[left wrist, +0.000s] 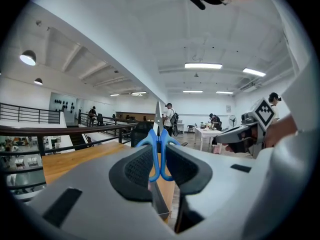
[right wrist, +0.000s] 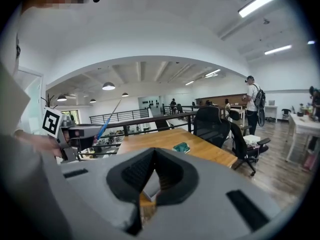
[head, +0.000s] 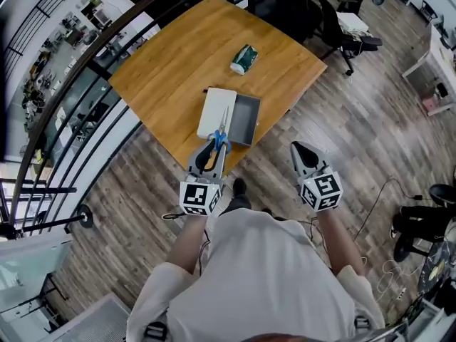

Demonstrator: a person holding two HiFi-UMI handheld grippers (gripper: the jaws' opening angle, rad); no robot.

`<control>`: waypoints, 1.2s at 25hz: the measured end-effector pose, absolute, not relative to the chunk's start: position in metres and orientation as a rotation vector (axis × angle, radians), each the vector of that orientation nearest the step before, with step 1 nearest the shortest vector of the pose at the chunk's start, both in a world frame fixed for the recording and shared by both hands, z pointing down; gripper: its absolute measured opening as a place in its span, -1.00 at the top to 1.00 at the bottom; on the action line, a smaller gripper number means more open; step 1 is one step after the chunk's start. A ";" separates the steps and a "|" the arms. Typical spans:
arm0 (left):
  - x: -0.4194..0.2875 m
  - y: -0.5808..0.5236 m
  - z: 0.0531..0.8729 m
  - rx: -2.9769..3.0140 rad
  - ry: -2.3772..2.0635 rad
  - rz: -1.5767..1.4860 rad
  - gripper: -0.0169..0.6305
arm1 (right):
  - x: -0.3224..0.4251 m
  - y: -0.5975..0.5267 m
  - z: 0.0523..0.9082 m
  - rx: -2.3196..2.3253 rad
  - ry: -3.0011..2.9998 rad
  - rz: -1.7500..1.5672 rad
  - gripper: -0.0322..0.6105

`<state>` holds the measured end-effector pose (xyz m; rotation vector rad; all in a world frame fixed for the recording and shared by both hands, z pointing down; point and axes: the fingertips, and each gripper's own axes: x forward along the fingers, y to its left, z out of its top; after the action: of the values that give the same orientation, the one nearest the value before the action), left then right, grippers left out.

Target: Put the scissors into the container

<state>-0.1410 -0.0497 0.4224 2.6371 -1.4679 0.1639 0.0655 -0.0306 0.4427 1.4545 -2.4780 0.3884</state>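
Observation:
Blue-handled scissors (head: 220, 137) stand with their blades pointing away from me, over the near edge of the wooden table (head: 178, 63). My left gripper (head: 215, 148) is shut on their handles. In the left gripper view the blue handles (left wrist: 159, 151) are pinched between the pads and the blade tip rises above them. Just beyond the scissors lies the open grey container (head: 246, 120), with its white lid (head: 214, 111) beside it on the left. My right gripper (head: 299, 150) hovers off the table's near corner, shut and empty, with its pads (right wrist: 170, 176) touching.
A green packet (head: 244, 59) lies further back on the table. Black office chairs (head: 335, 20) stand past the table's right corner. A dark railing (head: 78, 70) runs along the left side. Wood flooring lies under the right gripper.

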 end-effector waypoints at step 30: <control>-0.131 -0.173 0.554 2.543 -1.237 0.478 0.71 | 0.050 -0.137 0.510 1.415 -2.357 0.579 0.89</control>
<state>-0.1310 -0.1732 0.5541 2.5427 -1.2365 0.4780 0.0495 -0.1371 0.5101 1.4148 -2.3571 0.5785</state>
